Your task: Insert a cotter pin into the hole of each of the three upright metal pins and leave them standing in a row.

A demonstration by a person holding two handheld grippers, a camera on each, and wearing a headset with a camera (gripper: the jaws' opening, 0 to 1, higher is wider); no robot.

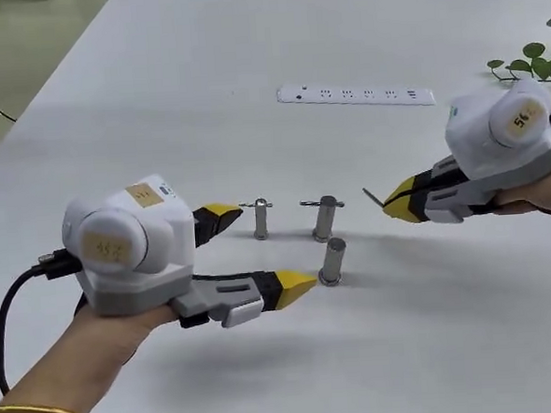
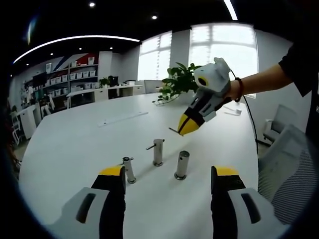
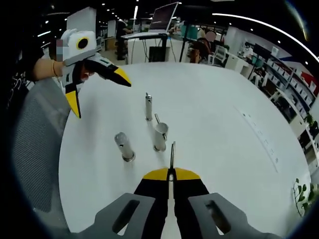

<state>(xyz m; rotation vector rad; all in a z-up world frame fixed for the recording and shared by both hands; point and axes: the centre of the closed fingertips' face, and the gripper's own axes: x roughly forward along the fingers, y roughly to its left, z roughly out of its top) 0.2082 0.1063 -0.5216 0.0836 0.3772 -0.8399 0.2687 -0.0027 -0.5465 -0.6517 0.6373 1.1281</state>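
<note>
Three upright metal pins stand on the white table. The far left pin [image 1: 260,219] and the middle pin [image 1: 324,218] each carry a cotter pin through the top. The nearer pin [image 1: 332,261] has none. My left gripper [image 1: 255,250] is open, its yellow tips on either side of the space left of the pins, with nothing between them. My right gripper [image 1: 399,202] is shut on a thin cotter pin [image 3: 172,154] that sticks out ahead of its tips, pointing toward the middle pin [image 3: 160,136]. The bare pin [image 3: 124,146] stands left of it in the right gripper view.
A white power strip [image 1: 356,94] lies on the far side of the table. A small green plant [image 1: 529,62] stands at the far right edge. A black cable [image 1: 10,298] trails from the left gripper. Office desks and chairs lie beyond the table.
</note>
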